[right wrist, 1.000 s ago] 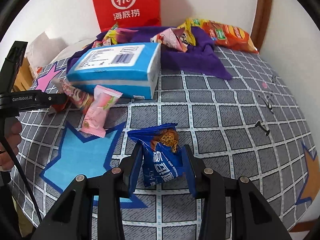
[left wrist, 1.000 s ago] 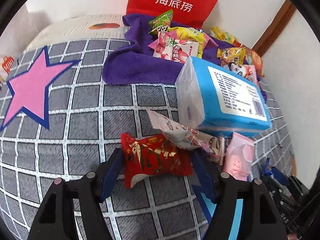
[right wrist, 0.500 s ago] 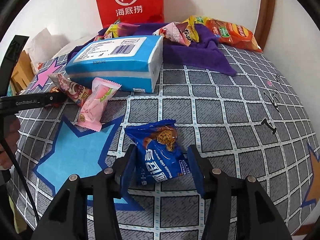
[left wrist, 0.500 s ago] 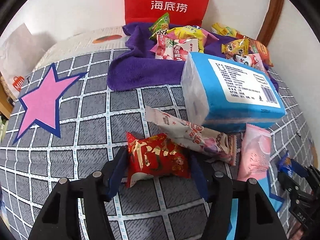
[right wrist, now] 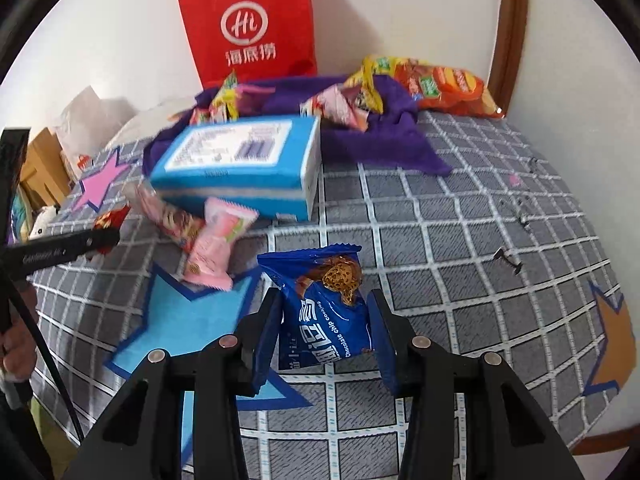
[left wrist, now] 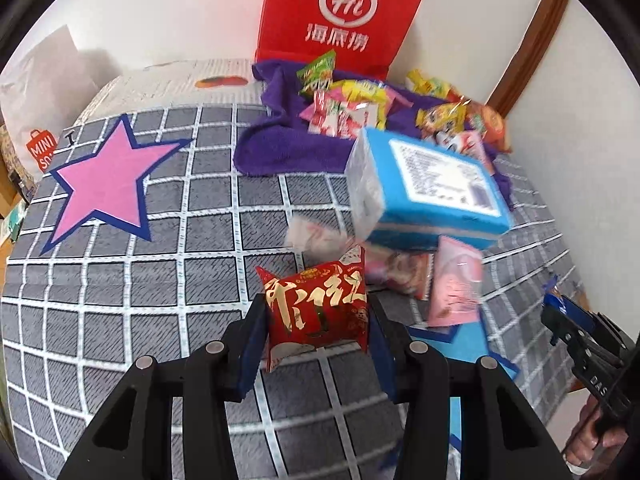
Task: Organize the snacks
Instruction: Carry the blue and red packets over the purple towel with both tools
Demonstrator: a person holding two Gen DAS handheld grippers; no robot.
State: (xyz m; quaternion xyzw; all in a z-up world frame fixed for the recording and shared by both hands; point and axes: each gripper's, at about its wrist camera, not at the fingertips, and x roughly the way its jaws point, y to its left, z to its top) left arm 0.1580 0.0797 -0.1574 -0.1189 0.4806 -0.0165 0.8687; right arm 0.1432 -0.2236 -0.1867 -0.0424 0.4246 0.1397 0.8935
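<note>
Both packets now hang clear of the bedspread (left wrist: 120, 280), where half a second ago they lay on it with the jaws standing wider on either side. The left gripper (left wrist: 318, 322) has its blue pads pressed on the flanks of the red snack packet (left wrist: 316, 308), jaws closing; this is a glossy foil pillow with gold characters and crimped ends, now tilted up toward the camera. The right gripper (right wrist: 324, 328) likewise pinches the blue cookie packet (right wrist: 324, 312), jaws closing, a shiny film pouch printed with a chocolate-chip cookie (its serrated top edge stands upright). The bedspread is grey woven cloth, gridded in white, with a pink star and a blue one appliquéd. Beyond the grippers lies a blue tissue pack (left wrist: 428, 188), soft-sided and rectangular, with a pink wrapper (right wrist: 218, 240) and a long patterned wrapper (left wrist: 384, 264) just beside it. Farther back a rumpled purple towel (left wrist: 280, 148) carries a heap of mixed snack bags (left wrist: 348, 108), before an upright red paper bag (right wrist: 250, 28). An orange chip bag (right wrist: 452, 88) lies by the wall.
</note>
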